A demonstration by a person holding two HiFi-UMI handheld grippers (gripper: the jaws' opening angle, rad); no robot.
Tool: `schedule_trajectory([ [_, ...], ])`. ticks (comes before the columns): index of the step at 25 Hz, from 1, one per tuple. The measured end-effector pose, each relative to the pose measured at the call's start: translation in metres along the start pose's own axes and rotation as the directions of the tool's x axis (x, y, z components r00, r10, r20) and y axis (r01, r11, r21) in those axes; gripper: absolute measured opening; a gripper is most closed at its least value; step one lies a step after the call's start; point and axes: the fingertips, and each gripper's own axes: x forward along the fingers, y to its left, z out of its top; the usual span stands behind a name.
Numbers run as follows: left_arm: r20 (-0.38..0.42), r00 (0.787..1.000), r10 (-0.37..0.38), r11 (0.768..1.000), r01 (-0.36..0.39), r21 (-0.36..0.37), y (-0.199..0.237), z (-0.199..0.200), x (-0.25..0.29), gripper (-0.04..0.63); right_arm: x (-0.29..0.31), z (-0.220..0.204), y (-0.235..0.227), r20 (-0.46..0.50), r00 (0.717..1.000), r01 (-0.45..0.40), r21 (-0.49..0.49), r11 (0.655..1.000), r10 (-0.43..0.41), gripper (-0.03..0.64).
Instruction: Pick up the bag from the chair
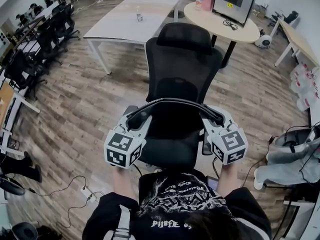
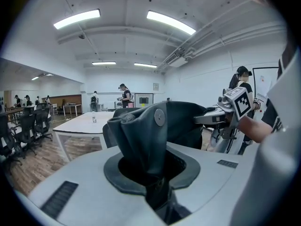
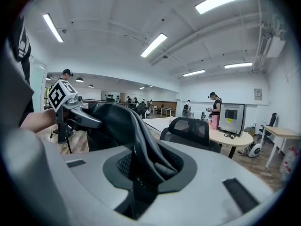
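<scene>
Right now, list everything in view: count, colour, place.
black fabric bag with curved strap: 1, black, held above the chair seat, one end in each gripper
black mesh-back office chair: 1, black, straight ahead, beneath the bag
long white rectangular table: 1, white, behind the chair, to the left
small clear bottle: 1, clear, on the white table
round wooden-topped table: 1, light wood, behind the chair, to the right
flat monitor: 1, dark screen, on the round table
row of black desk chairs: several, black, along the left edge
left gripper: 1, light grey, shut on the bag's left end
right gripper: 1, light grey, shut on the bag's strap
</scene>
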Motion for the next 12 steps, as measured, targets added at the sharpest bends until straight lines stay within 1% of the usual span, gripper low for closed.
schedule_trajectory([
  [2,0.001,1.0,0.002,1.0,-0.002,0.003,0.0001,0.0019,-0.0009,0.071,0.0,0.0021,-0.0003,0.01,1.0,0.005,-0.002,1.0,-0.005,0.074],
  [6,0.0,1.0,0.016,1.0,-0.016,0.021,0.0014,0.0,-0.0017,0.069,0.0015,-0.0003,0.0031,0.007,1.0,-0.014,-0.008,1.0,0.014,0.067],
  [9,0.001,1.0,0.022,0.999,-0.022,0.033,0.0013,-0.0024,0.001,0.069,0.0039,-0.0036,0.0015,0.007,1.0,-0.003,-0.011,1.0,0.003,0.064],
  [12,0.004,1.0,0.017,1.0,-0.017,0.026,0.0031,-0.0035,0.0032,0.069,0.0072,-0.0039,0.0002,0.01,1.0,0.008,-0.017,1.0,-0.008,0.064],
])
